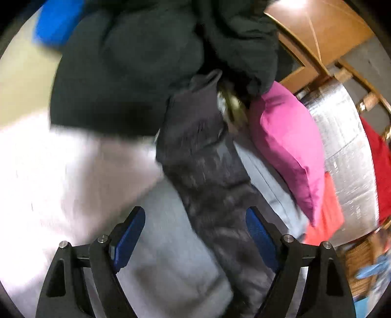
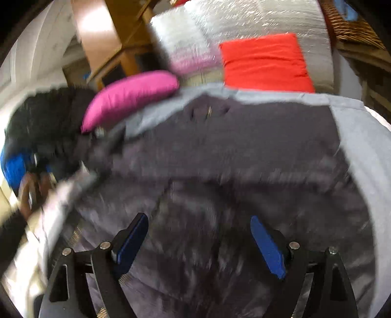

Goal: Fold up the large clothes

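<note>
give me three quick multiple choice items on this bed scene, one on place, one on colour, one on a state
1. Where does the pink pillow lie relative to the dark grey garment, in the right wrist view?
A. beyond its upper left edge
B. under the right gripper
C. on the red pillow

2. What colour is the pillow by the silver quilted cover?
A. green
B. red
C. yellow

3. How do the right gripper's fingers stand?
A. clamped on a pillow
B. shut on nothing
C. apart, holding nothing

Answers: 1 A, it sits up and left of the cloth. 2 B, plainly red. 3 C, a wide gap shows, cloth lying below.
</note>
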Tool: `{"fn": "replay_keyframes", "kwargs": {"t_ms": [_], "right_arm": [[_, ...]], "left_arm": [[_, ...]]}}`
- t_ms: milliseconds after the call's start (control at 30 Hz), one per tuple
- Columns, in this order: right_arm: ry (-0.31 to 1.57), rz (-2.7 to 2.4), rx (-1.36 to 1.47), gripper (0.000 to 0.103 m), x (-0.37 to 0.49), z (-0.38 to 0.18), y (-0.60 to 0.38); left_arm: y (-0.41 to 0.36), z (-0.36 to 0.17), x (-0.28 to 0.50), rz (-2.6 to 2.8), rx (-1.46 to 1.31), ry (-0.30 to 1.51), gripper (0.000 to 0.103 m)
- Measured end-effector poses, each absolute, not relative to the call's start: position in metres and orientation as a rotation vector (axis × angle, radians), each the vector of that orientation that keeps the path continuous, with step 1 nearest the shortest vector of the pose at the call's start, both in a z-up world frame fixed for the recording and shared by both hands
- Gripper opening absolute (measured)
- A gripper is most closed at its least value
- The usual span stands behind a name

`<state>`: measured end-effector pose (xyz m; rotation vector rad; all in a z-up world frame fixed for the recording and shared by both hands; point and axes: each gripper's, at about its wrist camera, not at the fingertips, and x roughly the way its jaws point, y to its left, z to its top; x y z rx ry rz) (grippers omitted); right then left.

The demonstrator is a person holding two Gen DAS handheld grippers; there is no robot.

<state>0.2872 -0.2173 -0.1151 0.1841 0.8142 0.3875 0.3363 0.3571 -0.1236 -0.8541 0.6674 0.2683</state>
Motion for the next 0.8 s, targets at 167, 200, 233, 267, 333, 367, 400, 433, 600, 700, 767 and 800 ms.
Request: {"fn": "replay_keyframes", "kwargs": {"t_ms": [167, 200, 233, 267, 333, 367, 400, 433, 600, 700, 767, 800], "right_arm": [[0.861, 0.387, 0.235, 0.088, 0.291, -0.131, -0.225], [0.861, 0.392, 0.249, 0.088, 0.289, -0.134, -0.226], [0.858, 0.397, 0.261, 0.088, 0.290, -0.136, -0.228], [0.856, 0.399, 0.267, 0.088, 0.290, -0.136, -0.231], [0.853, 0.399, 0.265, 0.088, 0.289, -0.136, -0.232], [0.851, 0.398, 0.263, 0.088, 0.288, -0.136, -0.232], [0.850, 0.399, 0.264, 0.088, 0.285, -0.134, -0.234], [0.849, 0.402, 0.270, 0.088, 0.285, -0.134, -0.236], [0.846, 0.410, 0.290, 0.088, 0.289, -0.138, -0.227], [0.844, 0.413, 0.297, 0.088, 0.289, -0.137, -0.229], [0.842, 0.416, 0.304, 0.088, 0.289, -0.138, -0.231], [0.841, 0.418, 0.310, 0.088, 0.289, -0.138, -0.232]], "left_arm": [[0.360, -0.078, 0.370, 0.322, -0.535, 0.610, 0.084], [0.361, -0.072, 0.381, 0.337, -0.465, 0.622, 0.084], [0.363, -0.070, 0.388, 0.347, -0.420, 0.643, 0.084], [0.364, -0.072, 0.399, 0.347, -0.376, 0.685, 0.082], [0.368, -0.081, 0.419, 0.363, -0.276, 0.795, 0.068], [0.371, -0.086, 0.428, 0.396, -0.240, 0.817, 0.058], [0.374, -0.089, 0.431, 0.423, -0.233, 0.827, 0.056], [0.383, -0.095, 0.434, 0.447, -0.251, 0.847, 0.050], [0.391, -0.102, 0.428, 0.467, -0.217, 0.928, 0.000], [0.376, -0.077, 0.409, 0.396, -0.217, 0.875, 0.000], [0.359, -0.049, 0.392, 0.349, -0.166, 0.829, 0.000], [0.354, -0.033, 0.383, 0.331, -0.170, 0.802, 0.000]]}}
